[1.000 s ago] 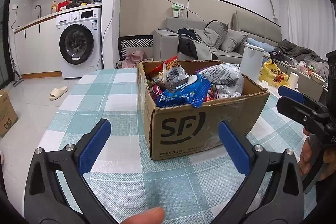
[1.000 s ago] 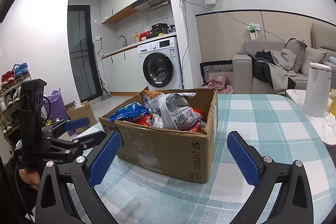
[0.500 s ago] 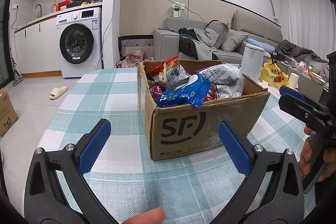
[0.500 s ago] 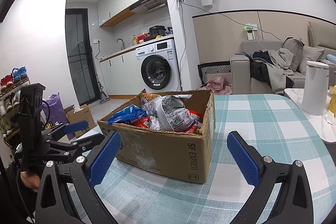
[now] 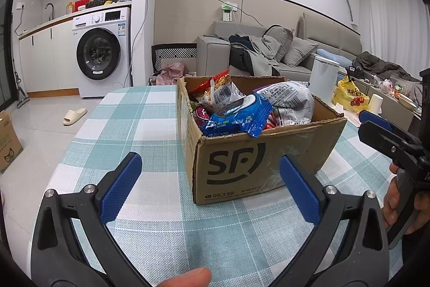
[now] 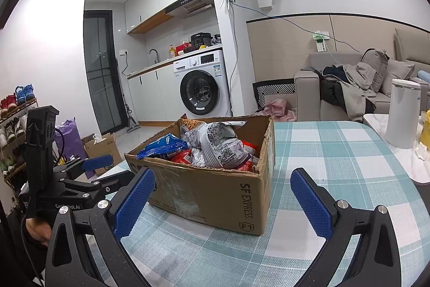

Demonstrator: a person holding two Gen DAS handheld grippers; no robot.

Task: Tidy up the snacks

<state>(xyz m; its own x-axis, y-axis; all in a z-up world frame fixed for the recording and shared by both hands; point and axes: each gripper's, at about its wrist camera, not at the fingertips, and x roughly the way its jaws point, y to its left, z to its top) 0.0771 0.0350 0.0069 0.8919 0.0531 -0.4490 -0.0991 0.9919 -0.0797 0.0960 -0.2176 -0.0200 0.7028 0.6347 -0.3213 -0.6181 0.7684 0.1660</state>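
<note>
Both grippers are hanging wide and empty, the left gripper and right gripper barely drifting since a second ago; the box of snacks is sitting just ahead, packets all inside

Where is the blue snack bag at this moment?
The blue snack bag lies on top of the other snacks in the cardboard box, at the near edge in the left wrist view, beside the silver bag.
</note>
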